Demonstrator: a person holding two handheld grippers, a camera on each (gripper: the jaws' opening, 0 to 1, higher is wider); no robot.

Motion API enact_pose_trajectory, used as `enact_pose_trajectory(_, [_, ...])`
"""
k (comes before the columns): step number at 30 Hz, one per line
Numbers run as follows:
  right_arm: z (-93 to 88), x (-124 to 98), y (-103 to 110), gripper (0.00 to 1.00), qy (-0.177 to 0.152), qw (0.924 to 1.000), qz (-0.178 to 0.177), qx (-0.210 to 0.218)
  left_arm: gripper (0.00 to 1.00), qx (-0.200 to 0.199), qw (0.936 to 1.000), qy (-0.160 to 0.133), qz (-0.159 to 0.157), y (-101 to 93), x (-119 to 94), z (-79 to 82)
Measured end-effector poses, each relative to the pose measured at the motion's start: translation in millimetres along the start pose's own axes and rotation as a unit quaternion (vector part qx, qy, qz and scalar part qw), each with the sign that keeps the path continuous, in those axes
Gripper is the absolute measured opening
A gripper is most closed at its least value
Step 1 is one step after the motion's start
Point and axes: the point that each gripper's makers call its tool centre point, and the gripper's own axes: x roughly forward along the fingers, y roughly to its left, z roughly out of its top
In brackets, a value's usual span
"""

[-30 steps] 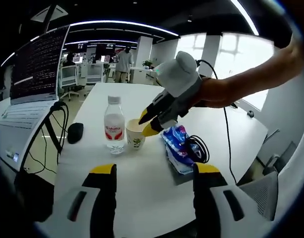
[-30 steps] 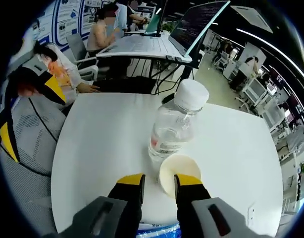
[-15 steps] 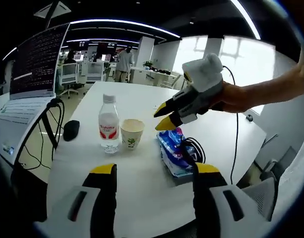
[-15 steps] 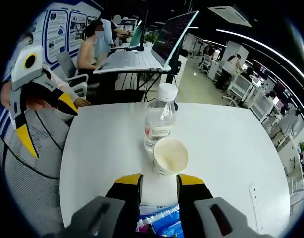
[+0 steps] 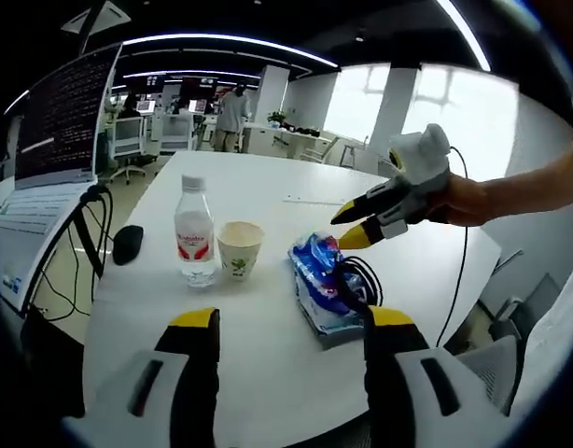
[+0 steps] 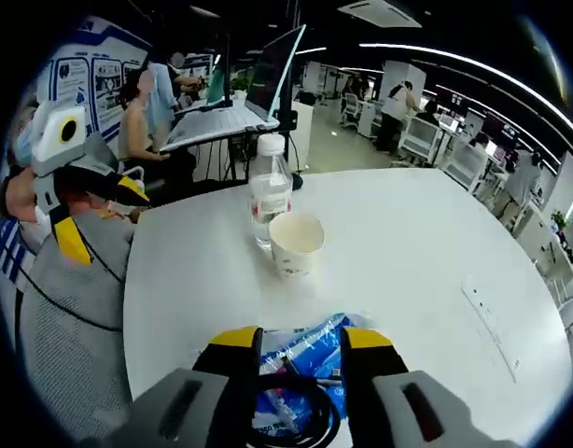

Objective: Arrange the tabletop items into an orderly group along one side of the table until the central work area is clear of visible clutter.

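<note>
right tool (image 6: 299,342) withdrawn, paper cup (image 6: 296,244) beyond

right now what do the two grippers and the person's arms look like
Both grippers are grey-bodied, each with two black jaws capped in yellow pads. The right gripper carries a rounded white housing at its back, with a thin black cable trailing from it. The left gripper has a white box with a yellow-ringed lens. The arm behind the right gripper is bare, with no sleeve visible.
</note>
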Motion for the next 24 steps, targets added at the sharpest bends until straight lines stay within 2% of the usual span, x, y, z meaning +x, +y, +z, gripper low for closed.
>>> enact_pose_trajectory(6, [-30.4,-15.0,-0.3,0.34,0.001,0.9989,-0.015,0.044,0.62,0.0,1.0,0.001,-0.002,-4.7,5.9,2.5])
enact_pose_trajectory(10, [-41.4,-25.8,1.1,0.34,-0.003,0.9973,-0.023,0.069,0.62,0.004,0.9999,0.007,-0.008,-9.7,11.4,1.5])
enact_pose_trajectory(24, [-86.4,-41.5,-1.3,0.35,0.004,0.9926,-0.036,0.116,0.62,0.003,0.9994,0.026,-0.025,-28.6,29.6,-7.8])
